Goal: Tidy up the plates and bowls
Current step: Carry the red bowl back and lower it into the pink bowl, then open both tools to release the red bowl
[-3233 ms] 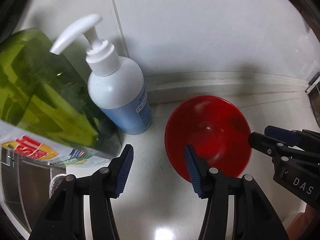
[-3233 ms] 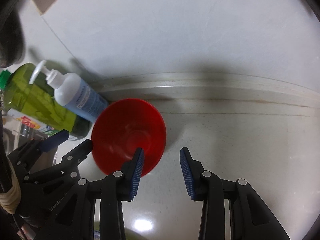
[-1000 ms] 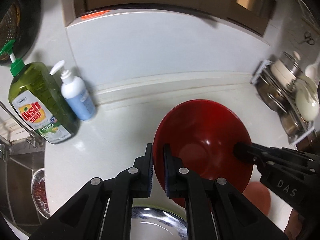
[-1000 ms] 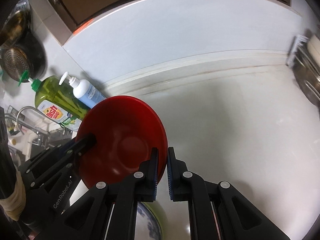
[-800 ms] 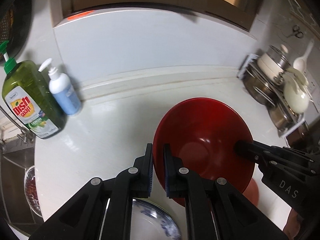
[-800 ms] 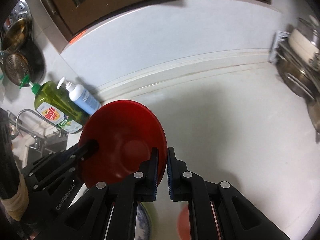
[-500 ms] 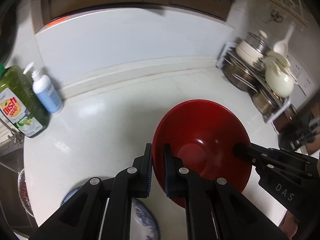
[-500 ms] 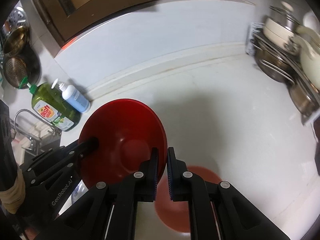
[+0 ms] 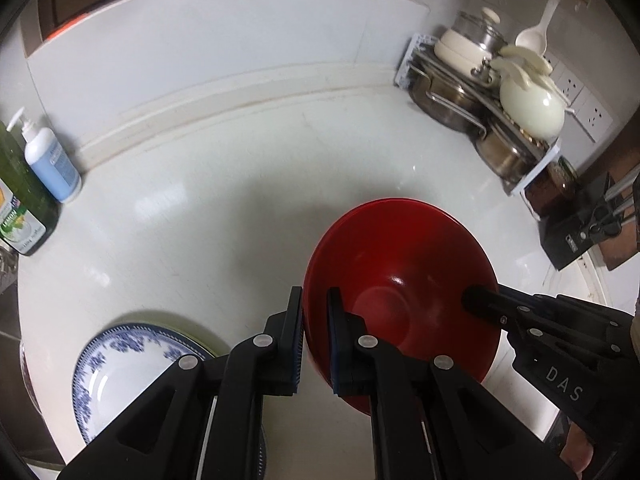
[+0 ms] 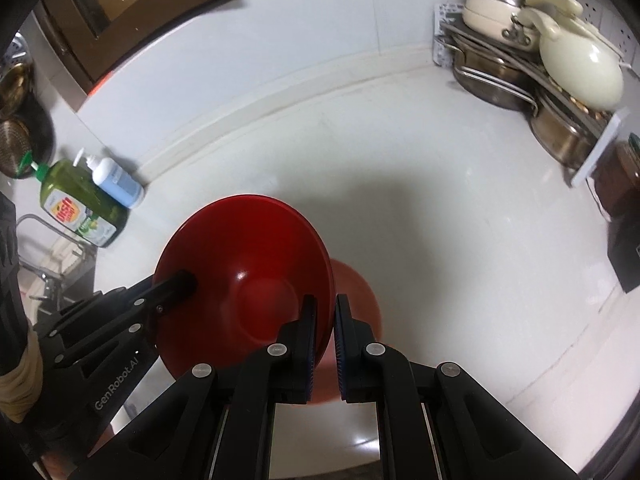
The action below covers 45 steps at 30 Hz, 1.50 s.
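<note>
Both grippers hold one red bowl [image 9: 404,280] above the white counter. My left gripper [image 9: 314,338] is shut on its left rim. My right gripper [image 10: 325,340] is shut on its right rim, and the bowl [image 10: 248,280] fills the left of that view. The right gripper's arm [image 9: 560,344] also shows in the left wrist view, and the left gripper's arm [image 10: 112,328] in the right wrist view. A second red dish [image 10: 356,292] lies on the counter beneath the held bowl. A blue-patterned white plate [image 9: 132,364] lies on the counter at the lower left.
A green dish soap bottle [image 10: 76,204] and a white-and-blue pump bottle [image 10: 116,184] stand at the far left by the wall. A rack of pots, pans and a cream lidded pot [image 9: 528,108] fills the right corner. A black block [image 9: 576,232] sits at the right edge.
Both grippers closed on the red bowl, lifted it from beside the soap bottles and carried it back and to the right. The blue plate and a second red dish have come into view.
</note>
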{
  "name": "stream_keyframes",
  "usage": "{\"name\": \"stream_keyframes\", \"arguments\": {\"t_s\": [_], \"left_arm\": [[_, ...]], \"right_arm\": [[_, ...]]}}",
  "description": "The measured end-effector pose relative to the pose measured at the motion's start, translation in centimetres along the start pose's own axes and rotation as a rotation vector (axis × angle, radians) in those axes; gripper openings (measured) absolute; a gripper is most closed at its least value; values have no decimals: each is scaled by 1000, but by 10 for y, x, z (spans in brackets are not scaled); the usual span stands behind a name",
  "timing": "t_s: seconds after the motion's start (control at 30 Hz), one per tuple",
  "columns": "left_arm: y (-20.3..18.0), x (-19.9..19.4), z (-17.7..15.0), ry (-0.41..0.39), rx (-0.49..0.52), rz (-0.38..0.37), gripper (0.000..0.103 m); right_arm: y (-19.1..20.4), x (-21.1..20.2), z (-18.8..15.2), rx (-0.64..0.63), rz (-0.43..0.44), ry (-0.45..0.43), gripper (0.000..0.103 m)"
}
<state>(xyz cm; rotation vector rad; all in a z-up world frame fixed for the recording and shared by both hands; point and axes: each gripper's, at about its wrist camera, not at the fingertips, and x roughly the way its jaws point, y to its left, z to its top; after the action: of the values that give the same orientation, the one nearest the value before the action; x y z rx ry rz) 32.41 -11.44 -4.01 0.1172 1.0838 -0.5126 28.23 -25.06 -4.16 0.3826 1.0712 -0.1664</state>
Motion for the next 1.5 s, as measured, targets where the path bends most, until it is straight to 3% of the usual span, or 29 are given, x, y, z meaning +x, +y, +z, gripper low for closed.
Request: {"name": "stream_keyframes", "arguments": {"t_s": [0.4, 0.8, 0.9, 1.13, 1.23, 1.3, 1.5], "left_arm": [[-10, 28, -15, 84, 5, 10, 11], [-8, 44, -16, 126, -7, 21, 12], [-9, 44, -15, 122, -1, 26, 21], [-7, 35, -14, 91, 18, 31, 31], [-6, 28, -11, 68, 22, 37, 37], [-3, 23, -7, 49, 24, 51, 42], [11, 21, -1, 44, 7, 112, 51]], "right_arm": [[-22, 25, -14, 12, -10, 67, 10], [-19, 39, -17, -73, -56, 103, 11], [-20, 39, -16, -84, -60, 98, 11], [-24, 34, -13, -69, -44, 80, 12], [-25, 29, -13, -48, -32, 56, 21], [-27, 25, -12, -27, -18, 32, 35], [-34, 20, -10, 49, -21, -27, 37]]}}
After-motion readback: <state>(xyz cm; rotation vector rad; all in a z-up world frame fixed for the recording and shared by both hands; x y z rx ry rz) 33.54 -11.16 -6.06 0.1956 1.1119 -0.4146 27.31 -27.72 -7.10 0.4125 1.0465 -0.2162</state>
